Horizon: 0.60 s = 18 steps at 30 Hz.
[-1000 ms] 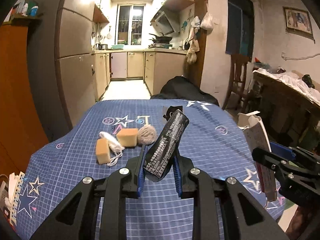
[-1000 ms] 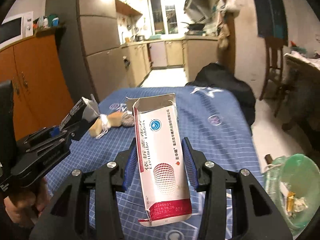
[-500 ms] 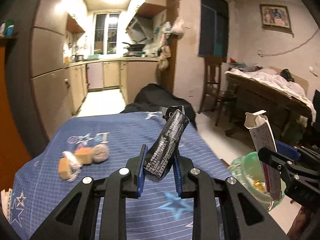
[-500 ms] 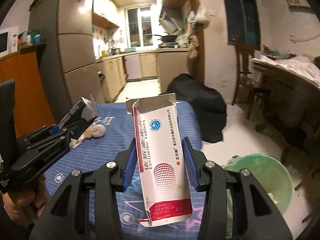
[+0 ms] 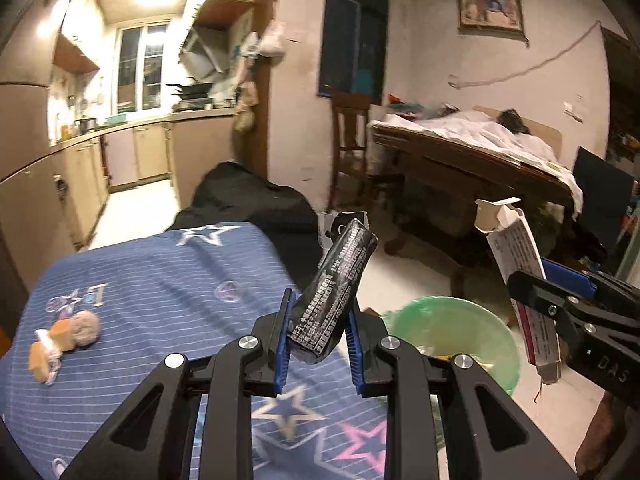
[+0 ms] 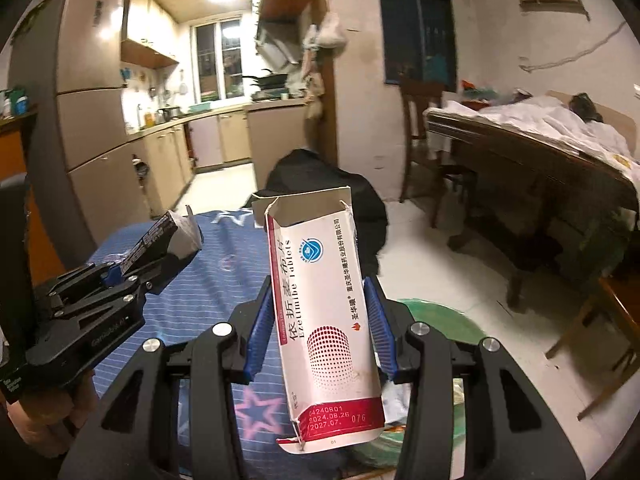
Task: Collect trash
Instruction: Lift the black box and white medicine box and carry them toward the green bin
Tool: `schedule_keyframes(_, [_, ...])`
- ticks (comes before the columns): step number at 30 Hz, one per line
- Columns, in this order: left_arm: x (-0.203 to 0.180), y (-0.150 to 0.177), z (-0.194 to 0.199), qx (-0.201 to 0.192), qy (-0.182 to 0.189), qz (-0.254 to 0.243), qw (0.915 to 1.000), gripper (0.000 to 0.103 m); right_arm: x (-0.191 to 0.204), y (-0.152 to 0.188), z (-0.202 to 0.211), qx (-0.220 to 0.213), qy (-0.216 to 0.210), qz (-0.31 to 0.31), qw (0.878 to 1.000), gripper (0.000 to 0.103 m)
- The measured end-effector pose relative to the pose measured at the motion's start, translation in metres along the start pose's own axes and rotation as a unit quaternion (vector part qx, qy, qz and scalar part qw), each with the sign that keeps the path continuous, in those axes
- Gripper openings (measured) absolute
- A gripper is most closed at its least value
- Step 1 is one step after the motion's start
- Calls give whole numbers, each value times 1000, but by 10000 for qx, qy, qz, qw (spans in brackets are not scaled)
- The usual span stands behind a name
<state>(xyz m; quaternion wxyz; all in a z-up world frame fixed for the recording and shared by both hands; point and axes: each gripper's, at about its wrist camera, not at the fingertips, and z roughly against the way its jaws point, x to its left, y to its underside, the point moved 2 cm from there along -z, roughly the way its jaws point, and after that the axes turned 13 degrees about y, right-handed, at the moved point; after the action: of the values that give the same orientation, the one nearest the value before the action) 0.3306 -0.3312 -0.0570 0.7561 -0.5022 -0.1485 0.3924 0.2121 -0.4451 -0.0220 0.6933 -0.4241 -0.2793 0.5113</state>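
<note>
My left gripper (image 5: 318, 312) is shut on a black crumpled wrapper (image 5: 336, 288) that sticks up between its blue pads. My right gripper (image 6: 320, 300) is shut on an opened white and red tablet box (image 6: 324, 312), held upright. Both hang over the right end of the blue star-patterned table (image 5: 160, 280). On the floor just past that edge stands a green bin (image 5: 456, 340) with trash in it; the right wrist view shows its rim (image 6: 440, 316) behind the box. In the left wrist view, the box (image 5: 520, 272) and the right gripper (image 5: 532, 280) appear at the right.
Two tan sponges and a grey ball (image 5: 64, 336) lie at the table's left. A black bag (image 5: 248, 204) sits beyond the table's far end. A wooden chair (image 6: 424, 136) and a cluttered wooden table (image 6: 540, 152) stand to the right. A stool (image 6: 612, 320) is beside the bin.
Both grippers have swung right, from over the table's middle to its right edge, each still holding its item. The green bin has come into view below them.
</note>
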Motion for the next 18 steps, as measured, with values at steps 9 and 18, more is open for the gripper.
schedule_keyframes(9, [-54, -3, -68, 411, 511, -259, 9975, 25, -45, 9, -27, 429, 279, -163, 9986, 42])
schedule_keyframes(18, [-71, 3, -128, 859, 658, -269, 9938, 25, -82, 22, -61, 1079, 409, -351, 9927, 42])
